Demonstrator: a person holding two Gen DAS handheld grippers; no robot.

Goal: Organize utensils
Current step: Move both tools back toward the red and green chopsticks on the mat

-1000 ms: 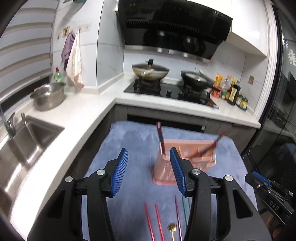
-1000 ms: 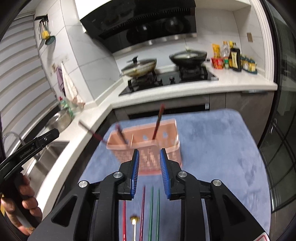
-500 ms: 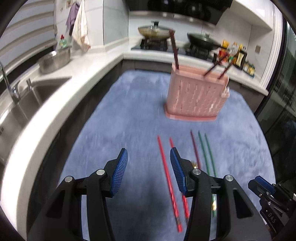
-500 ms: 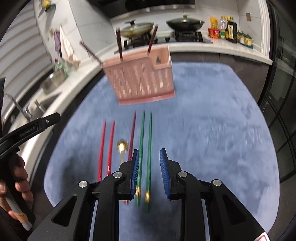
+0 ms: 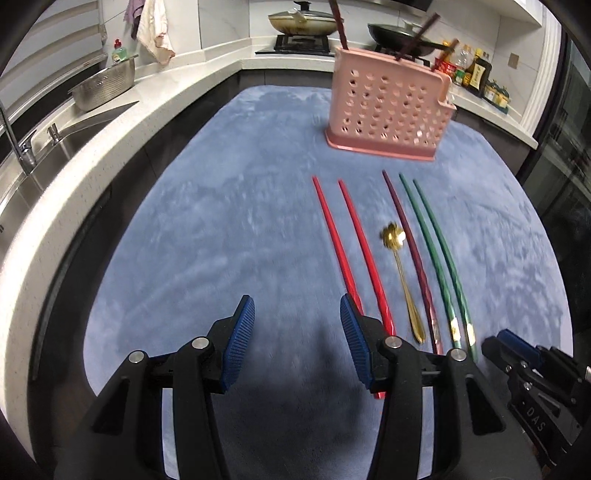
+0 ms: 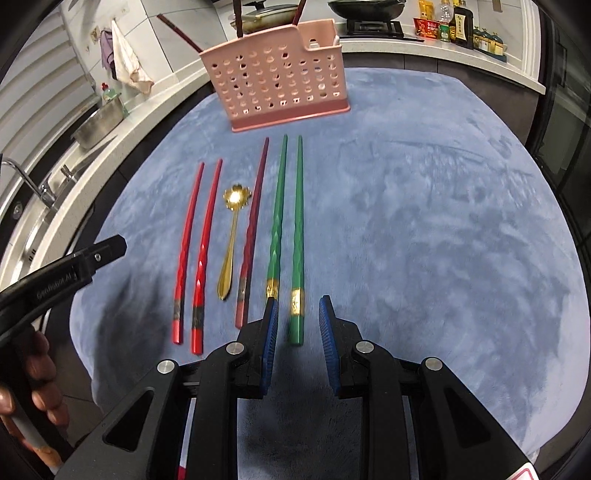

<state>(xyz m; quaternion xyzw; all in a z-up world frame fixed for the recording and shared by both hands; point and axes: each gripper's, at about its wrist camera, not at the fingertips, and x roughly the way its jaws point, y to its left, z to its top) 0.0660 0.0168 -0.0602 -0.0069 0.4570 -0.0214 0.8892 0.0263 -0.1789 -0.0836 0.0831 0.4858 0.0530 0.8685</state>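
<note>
- Kitchen counters (image 5: 122,122) are seen around a table covered by a blue cloth (image 6: 424,221); a sink (image 5: 40,162) and a steel bowl (image 5: 101,86) lie to the left, and a stove with pans (image 5: 306,22) stands behind.
- At the far end of the cloth a pink holder (image 6: 277,77) stands upright, with dark chopsticks (image 5: 338,22) leaning out of it.
- Nearer, the utensils are laid side by side, apart from the holder — two red chopsticks (image 6: 197,243), a gold spoon (image 6: 232,236), a maroon chopstick (image 6: 253,229) and two green chopsticks (image 6: 288,229).
- The right gripper (image 6: 297,343) is held spread over the cloth — the thick end of the rightmost green chopstick lies between its fingers, with gaps on both sides.
- The left gripper (image 5: 297,339) is held wide apart and empty over bare cloth, just left of the red pair.
</note>
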